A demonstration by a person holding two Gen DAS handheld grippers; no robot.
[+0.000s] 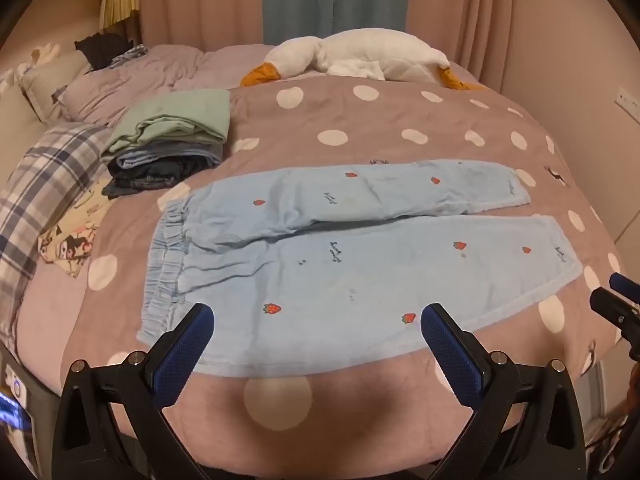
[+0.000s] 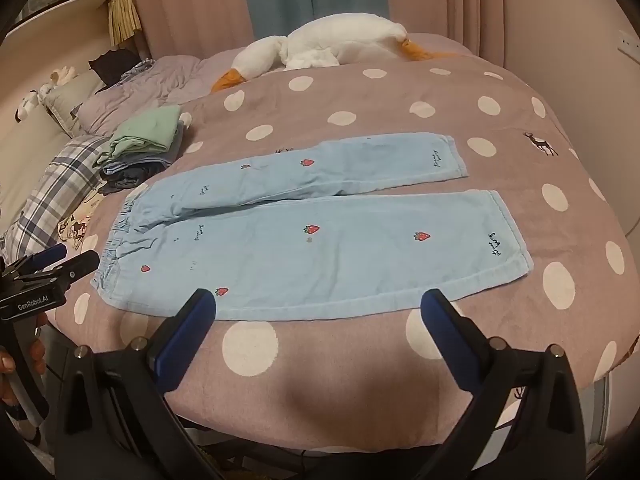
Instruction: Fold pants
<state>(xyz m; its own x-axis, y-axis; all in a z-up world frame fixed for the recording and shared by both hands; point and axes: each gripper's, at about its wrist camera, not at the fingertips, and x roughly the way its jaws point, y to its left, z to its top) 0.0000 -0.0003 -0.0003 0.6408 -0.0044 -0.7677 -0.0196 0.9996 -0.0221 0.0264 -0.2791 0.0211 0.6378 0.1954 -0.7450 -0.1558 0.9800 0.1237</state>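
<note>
Your pants (image 1: pixel 352 248) lie flat and unfolded on the polka-dot blanket (image 1: pixel 360 112), light blue with little strawberries, waistband off to your left and both cuffs off to your right, so the long axis runs straight across in front of you, side to side. That's the relation to hold onto: the near leg's long edge sits just beyond both sets of fingers, parallel to the bed's front edge. Your left gripper (image 1: pixel 316 322) hangs over the waistband end of that near leg, jaws spread wide with nothing between them; your right gripper (image 2: pixel 318 306) hangs nearer the knee-to-cuff stretch, jaws equally wide and empty. So left is closer to the waist, right to the hem, and neither touches cloth yet. My read is that the first fold brings one leg over the other, which calls for pinching along a long edge at both ends together. The left wrist view shows the gathered elastic waistband clearly and catches the right tool's tip at the far right edge; the right wrist view shows both cuffs fully, the gap between the legs, and your left tool with your hand on it low at the left. The stack of folded clothes (image 1: pixel 172 140) sits well apart, beyond the waistband.
</note>
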